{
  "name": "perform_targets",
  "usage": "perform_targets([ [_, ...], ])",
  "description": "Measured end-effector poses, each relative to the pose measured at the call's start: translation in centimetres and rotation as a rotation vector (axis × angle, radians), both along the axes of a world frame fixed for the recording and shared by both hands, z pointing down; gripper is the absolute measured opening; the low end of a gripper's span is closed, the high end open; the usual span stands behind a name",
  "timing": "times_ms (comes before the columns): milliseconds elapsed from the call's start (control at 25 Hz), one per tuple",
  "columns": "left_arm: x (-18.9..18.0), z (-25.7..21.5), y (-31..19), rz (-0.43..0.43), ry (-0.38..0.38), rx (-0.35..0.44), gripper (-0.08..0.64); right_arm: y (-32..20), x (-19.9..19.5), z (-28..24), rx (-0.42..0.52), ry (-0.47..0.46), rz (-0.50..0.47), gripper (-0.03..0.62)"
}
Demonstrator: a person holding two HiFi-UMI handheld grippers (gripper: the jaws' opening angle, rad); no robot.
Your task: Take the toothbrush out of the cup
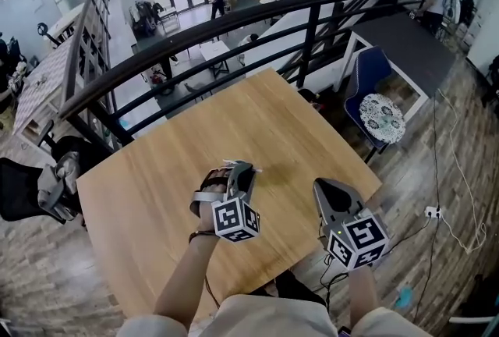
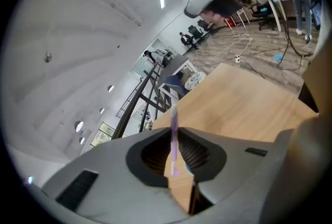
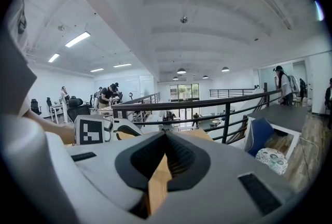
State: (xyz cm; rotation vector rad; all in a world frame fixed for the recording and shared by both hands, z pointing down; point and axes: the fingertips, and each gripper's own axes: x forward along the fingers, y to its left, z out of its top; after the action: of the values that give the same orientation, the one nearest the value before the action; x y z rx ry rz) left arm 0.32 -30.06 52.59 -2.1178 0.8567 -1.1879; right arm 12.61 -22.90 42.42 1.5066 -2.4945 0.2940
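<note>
The left gripper (image 1: 238,168) hovers over the wooden table (image 1: 257,121), toward 6 o'clock from the table's middle, with its tips pointing to 12 o'clock. Its jaws are nearly together and pinch a thin purple toothbrush (image 2: 173,140). In the left gripper view the brush runs up between the ribbed pads. One end sticks out past the tips toward 12 o'clock, and the other end lies inside the hollow behind them. The brush is off the tabletop, and bare wood shows behind it. From the head view only a small pale bit shows at the tips, too small to make out.

The right gripper (image 1: 326,189) is at 3 o'clock from the left one, well apart from it, over the table's edge at about 5 o'clock. Its tips also point to 12 o'clock. In the right gripper view its jaws are pressed together at the tips with nothing between them, and a sliver of table shows through the slot behind. The left gripper's marker cube (image 3: 91,130) shows at 9 o'clock in that view.

A black railing (image 1: 234,23) curves past the table's far side at 12 o'clock. A blue chair (image 1: 366,72) with a round patterned cushion (image 1: 382,118) stands at 2 o'clock, and a black chair (image 1: 22,187) at 9 o'clock.
</note>
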Motion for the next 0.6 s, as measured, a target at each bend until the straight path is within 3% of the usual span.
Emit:
perform_targets([
  [120,-0.5,-1.4,0.4,0.006,-0.046,0.059,0.074,-0.1,-0.5,-0.4,0.004,-0.011,-0.014,-0.003],
  [600,-3.4,-8.2,2.1,-0.075,-0.059,0.182,0.074,-1.6,-2.6,-2.2,0.045,-0.029,-0.083,-0.003],
])
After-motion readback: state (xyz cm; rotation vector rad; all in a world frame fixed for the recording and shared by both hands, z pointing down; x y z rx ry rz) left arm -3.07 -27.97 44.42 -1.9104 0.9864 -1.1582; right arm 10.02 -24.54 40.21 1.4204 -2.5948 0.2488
